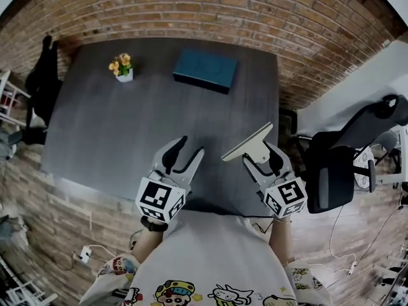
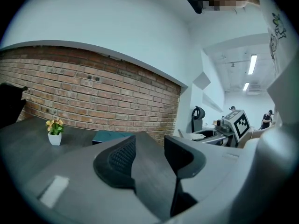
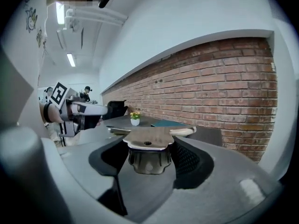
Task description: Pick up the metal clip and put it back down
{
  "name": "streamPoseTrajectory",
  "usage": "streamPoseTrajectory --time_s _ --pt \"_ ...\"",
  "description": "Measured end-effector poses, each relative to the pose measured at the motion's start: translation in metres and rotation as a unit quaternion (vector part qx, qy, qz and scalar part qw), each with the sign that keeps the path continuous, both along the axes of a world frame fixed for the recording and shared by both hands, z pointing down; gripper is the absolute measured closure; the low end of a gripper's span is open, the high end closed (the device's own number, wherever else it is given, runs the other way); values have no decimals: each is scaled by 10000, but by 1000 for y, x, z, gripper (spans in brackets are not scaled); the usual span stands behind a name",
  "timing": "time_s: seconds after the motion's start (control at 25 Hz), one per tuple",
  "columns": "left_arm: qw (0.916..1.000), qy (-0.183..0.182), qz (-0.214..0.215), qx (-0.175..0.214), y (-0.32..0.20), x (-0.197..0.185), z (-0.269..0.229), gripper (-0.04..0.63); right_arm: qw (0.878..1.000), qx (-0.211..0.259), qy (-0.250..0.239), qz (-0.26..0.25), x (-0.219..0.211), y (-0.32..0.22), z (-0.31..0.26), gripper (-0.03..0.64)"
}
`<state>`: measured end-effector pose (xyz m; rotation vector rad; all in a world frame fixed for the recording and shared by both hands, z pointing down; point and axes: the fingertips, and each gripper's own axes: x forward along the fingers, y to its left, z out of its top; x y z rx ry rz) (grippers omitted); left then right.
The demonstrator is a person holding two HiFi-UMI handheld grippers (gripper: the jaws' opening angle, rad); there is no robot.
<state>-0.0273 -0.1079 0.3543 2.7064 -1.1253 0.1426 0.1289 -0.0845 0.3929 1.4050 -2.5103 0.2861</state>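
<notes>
The metal clip [image 1: 248,144], a flat silver plate with a rounded steel body under it, hangs above the near right edge of the dark grey table [image 1: 115,139]. My right gripper [image 1: 260,155] is shut on it. The right gripper view shows the clip's body [image 3: 148,149] between the two black pads, with its plate lying across the top of them. My left gripper [image 1: 191,149] hovers over the table's near edge, a hand's width left of the clip. Its jaws stand open and, in the left gripper view, only the tabletop shows between its pads [image 2: 122,158].
A teal box [image 1: 205,69] lies at the table's far side, with a small potted flower [image 1: 122,67] to its left. A black office chair [image 1: 344,164] stands off the right edge. A dark chair with a garment [image 1: 41,75] sits at the far left. A brick wall lies beyond.
</notes>
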Motion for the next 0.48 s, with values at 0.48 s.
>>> streamPoseTrajectory --time_s 0.48 --pt "9998 91 158 47 5 7 -10 522 9963 426 -496 551 24 15 -53 330"
